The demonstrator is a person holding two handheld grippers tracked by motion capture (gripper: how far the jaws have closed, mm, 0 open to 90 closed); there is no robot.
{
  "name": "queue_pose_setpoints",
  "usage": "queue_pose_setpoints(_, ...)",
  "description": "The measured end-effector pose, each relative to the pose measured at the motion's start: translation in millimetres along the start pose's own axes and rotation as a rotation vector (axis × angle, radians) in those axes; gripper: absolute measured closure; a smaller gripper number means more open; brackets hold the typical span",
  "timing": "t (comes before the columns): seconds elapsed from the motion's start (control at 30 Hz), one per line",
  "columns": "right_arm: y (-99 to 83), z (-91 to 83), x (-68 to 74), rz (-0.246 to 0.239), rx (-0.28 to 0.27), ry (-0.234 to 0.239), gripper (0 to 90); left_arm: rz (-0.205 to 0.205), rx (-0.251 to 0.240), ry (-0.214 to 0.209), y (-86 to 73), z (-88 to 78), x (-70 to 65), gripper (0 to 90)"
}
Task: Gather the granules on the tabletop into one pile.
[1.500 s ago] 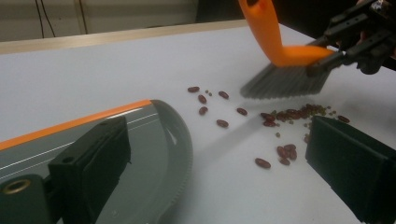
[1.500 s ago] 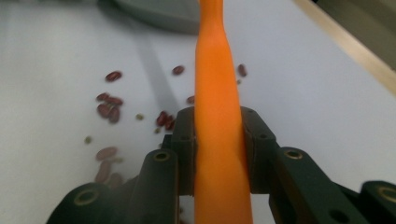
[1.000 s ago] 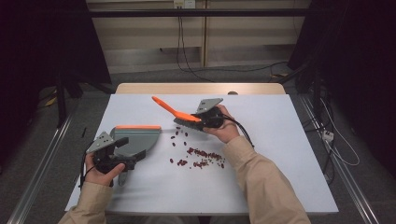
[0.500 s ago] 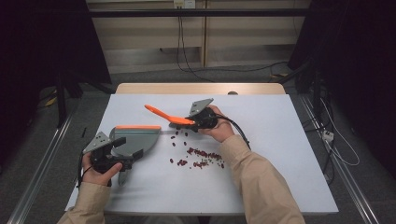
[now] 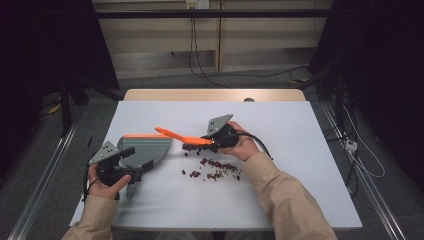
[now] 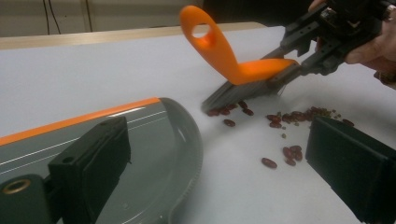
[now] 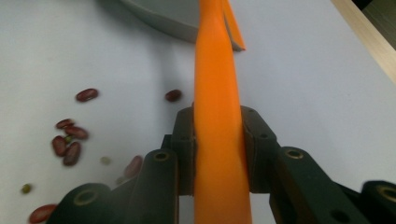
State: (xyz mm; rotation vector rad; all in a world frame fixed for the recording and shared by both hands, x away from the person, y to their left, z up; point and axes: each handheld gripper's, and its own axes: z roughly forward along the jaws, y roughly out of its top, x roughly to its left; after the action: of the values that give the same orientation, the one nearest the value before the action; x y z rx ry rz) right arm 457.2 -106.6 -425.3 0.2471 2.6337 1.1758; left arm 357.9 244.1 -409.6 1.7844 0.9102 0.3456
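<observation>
The orange brush sits just left of the middle of the high view, its bristles down on the white table at the upper left edge of the scattered red beans — its looped handle slanting up toward the left. The right gripper is clamped on it; in the right gripper view the two black jaws press the orange handle from both sides. In the left gripper view the bristles touch the beans nearest the dustpan. The grey dustpan, orange along its upper rim, lies flat to the left of the brush, near it but apart. The left gripper is at the lower left, at the dustpan's lower edge — its jaws spread wide, one over the pan, the other over bare table.
</observation>
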Motion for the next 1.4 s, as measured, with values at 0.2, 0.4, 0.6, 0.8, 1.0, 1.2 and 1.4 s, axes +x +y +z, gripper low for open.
queue_pose_setpoints(0.2,-5.5,-8.9,14.1,-0.010,-0.009,0.003,71.1,-0.006,-0.002,0.002,0.1,-0.4,0.3,6.4)
queue_pose_setpoints(0.4,-6.6,-15.2,24.9,-0.033,-0.001,0.012,71.1,-0.010,0.001,0.003,-0.1,1.0,-0.5,6.4)
queue_pose_setpoints(0.6,-7.7,-19.9,31.7,-0.044,0.001,0.016,71.2,-0.005,0.004,0.004,-0.1,1.4,-0.6,6.4)
queue_pose_setpoints(0.8,-7.1,-22.8,34.2,-0.047,0.003,-0.012,71.3,-0.005,0.005,0.003,-0.1,1.6,-0.8,6.4)
queue_pose_setpoints(1.0,-6.5,-32.2,26.8,0.031,-0.066,-0.073,71.4,-0.004,0.005,0.003,-0.1,1.9,-0.3,6.4)
queue_pose_setpoints(1.2,-0.2,-44.9,28.2,0.247,-0.162,-0.141,71.4,0.000,0.007,0.008,-0.1,2.7,0.2,6.4)
queue_pose_setpoints(1.4,6.0,-43.0,44.3,0.479,-0.227,-0.258,71.4,0.005,0.006,0.010,0.0,2.1,0.0,6.4)
